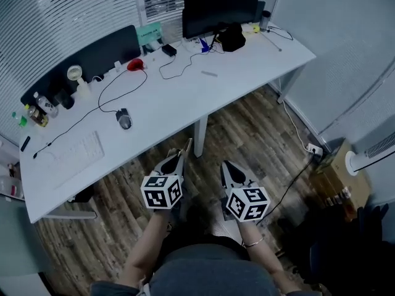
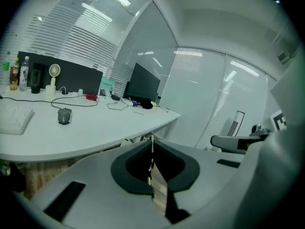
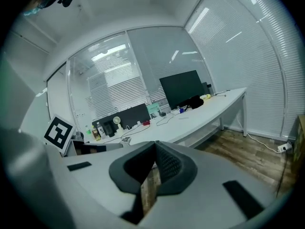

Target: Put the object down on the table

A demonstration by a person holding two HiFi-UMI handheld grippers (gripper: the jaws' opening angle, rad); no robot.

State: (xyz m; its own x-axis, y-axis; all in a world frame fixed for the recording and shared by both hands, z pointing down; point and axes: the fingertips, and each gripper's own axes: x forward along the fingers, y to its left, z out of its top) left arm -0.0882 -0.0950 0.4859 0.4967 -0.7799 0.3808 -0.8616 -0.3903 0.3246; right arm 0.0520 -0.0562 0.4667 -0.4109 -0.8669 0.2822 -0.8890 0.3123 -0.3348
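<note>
- Head view: two claws, left gripper [image 1: 179, 153] and right gripper [image 1: 226, 164], side by side over wood floor [image 1: 247, 128], just short of one white desk [image 1: 185, 97].
- Left gripper view: jaws pressed fully together on one thin pale object [image 2: 151, 149], seen edge-on, poking past the tips; kind not tellable; held in the air, off the desk.
- Right gripper view: jaws closed tip to tip, nothing between.
- On desk: one monitor [image 1: 221, 5], one mouse [image 1: 124, 118], one keyboard [image 1: 77, 153], one small fan [image 1: 75, 74].

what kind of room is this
Most likely an office: a long white desk with a monitor, a keyboard and a mouse on it, and blinds behind.
</note>
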